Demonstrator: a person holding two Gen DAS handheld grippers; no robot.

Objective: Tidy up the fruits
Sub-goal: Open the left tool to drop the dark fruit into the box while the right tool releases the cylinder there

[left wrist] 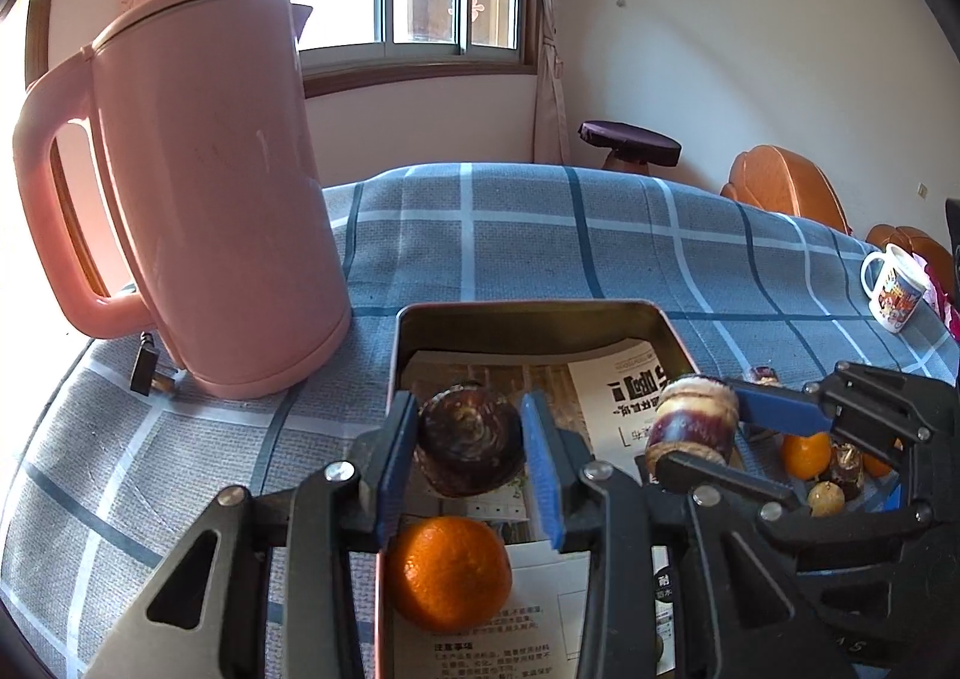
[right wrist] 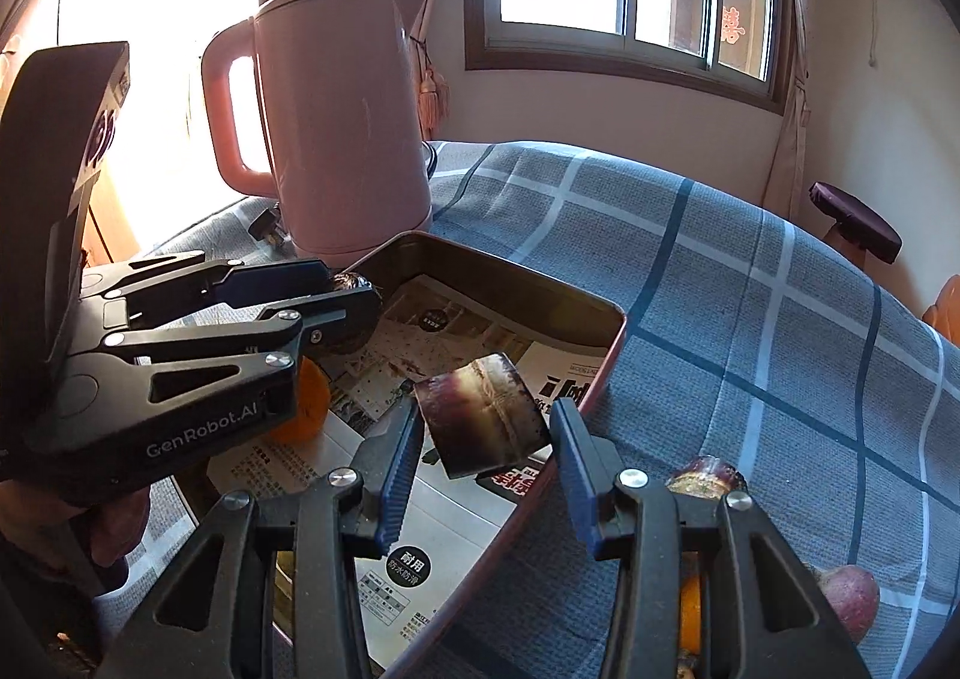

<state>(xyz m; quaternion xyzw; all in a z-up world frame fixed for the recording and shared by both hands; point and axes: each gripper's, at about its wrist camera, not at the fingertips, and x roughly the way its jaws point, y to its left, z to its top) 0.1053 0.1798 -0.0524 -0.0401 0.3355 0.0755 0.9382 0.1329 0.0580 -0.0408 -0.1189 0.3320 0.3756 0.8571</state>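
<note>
holding dark sugarcane piece (left wrist: pixel 469 442) between closed-in fingers, left gripper (left wrist: pixel 470 460) over metal tray (left wrist: pixel 528 322). second sugarcane piece (right wrist: pixel 483 415) between fingers of right gripper (right wrist: pixel 485 466), above tray's right rim; full contact on both pads unclear. orange (left wrist: pixel 449 574) in tray below left gripper. paper lining (right wrist: pixel 414 547) under fruit. pink kettle (left wrist: pixel 198 187) beyond-left. more fruit (left wrist: pixel 807 454) on checked cloth (left wrist: pixel 540 235) right of tray.

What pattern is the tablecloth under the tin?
Blue-grey tablecloth with a white and dark-blue check; clearest in the right wrist view.
</note>
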